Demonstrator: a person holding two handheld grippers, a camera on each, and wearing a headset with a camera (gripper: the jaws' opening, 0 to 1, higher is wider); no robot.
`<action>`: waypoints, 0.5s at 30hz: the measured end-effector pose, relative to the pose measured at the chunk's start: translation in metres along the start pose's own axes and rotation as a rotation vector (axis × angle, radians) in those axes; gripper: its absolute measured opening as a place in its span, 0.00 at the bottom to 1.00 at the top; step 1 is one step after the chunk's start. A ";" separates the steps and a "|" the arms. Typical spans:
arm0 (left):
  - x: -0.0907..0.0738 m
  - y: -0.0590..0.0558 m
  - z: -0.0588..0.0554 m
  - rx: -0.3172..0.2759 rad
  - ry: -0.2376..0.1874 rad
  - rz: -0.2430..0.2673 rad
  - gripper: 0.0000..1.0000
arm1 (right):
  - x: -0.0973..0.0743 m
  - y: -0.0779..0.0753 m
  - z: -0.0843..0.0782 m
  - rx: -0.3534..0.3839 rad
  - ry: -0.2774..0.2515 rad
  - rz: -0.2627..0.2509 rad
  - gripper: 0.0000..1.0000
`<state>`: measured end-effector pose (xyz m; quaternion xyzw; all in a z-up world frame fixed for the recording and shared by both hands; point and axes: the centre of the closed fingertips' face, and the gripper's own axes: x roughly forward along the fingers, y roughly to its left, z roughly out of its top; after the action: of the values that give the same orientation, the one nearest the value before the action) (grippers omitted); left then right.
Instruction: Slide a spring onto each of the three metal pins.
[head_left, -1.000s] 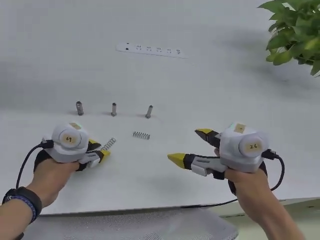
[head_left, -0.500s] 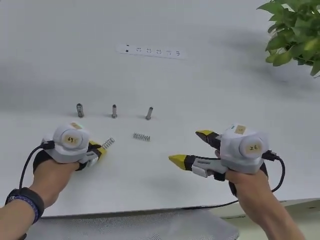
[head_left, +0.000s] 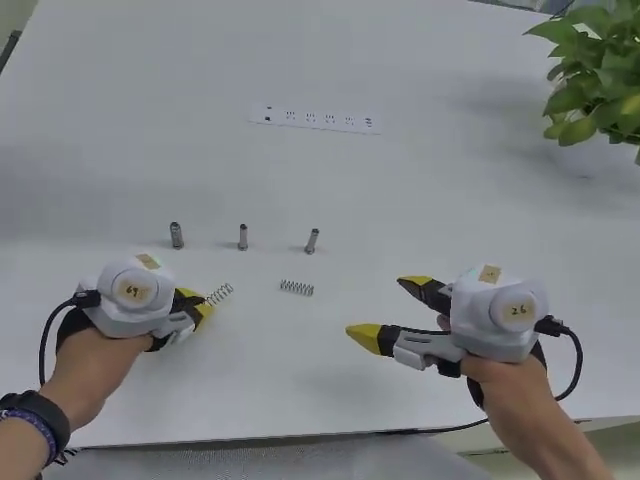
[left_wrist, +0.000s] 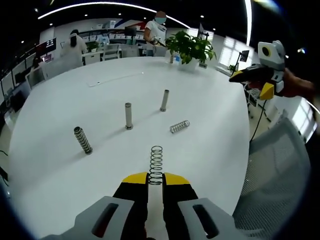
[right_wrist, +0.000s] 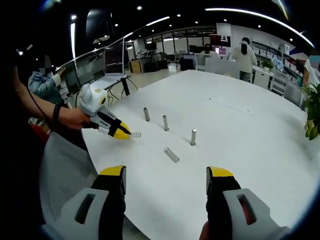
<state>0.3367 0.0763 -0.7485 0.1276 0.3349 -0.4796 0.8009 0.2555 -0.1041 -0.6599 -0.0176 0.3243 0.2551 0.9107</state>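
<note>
Three metal pins stand in a row on the white table: left pin (head_left: 176, 235), middle pin (head_left: 243, 236), right pin (head_left: 312, 241). The left pin (left_wrist: 83, 140) wears a spring; the middle pin (left_wrist: 128, 115) and right pin (left_wrist: 164, 100) are bare. My left gripper (head_left: 203, 305) (left_wrist: 155, 179) is shut on the end of a second spring (left_wrist: 156, 164) (head_left: 220, 293), low over the table, in front of the pins. A third spring (head_left: 296, 288) (right_wrist: 171, 154) lies loose in front of the right pin. My right gripper (head_left: 388, 310) (right_wrist: 165, 175) hovers open and empty to the right.
A white power strip (head_left: 313, 118) lies far back on the table. A potted plant (head_left: 600, 70) stands at the back right. The table's front edge (head_left: 300, 435) runs just under both hands, with cables trailing from the grippers. People stand in the room far behind.
The head camera has shifted, so the whole scene sits lower and further right. Both grippers keep nearly the same places; the left still holds its spring.
</note>
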 end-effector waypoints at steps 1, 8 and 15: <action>-0.002 0.000 0.001 0.008 0.000 0.000 0.02 | 0.000 0.001 0.000 0.001 -0.001 0.003 0.64; -0.015 -0.004 0.005 0.041 -0.007 -0.010 0.02 | 0.004 0.007 0.001 0.006 -0.007 0.029 0.63; -0.023 -0.003 0.012 0.081 -0.028 -0.023 0.02 | 0.009 0.012 0.004 0.028 -0.025 0.055 0.61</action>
<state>0.3316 0.0837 -0.7237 0.1493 0.3055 -0.5037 0.7941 0.2578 -0.0888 -0.6604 0.0073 0.3166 0.2758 0.9076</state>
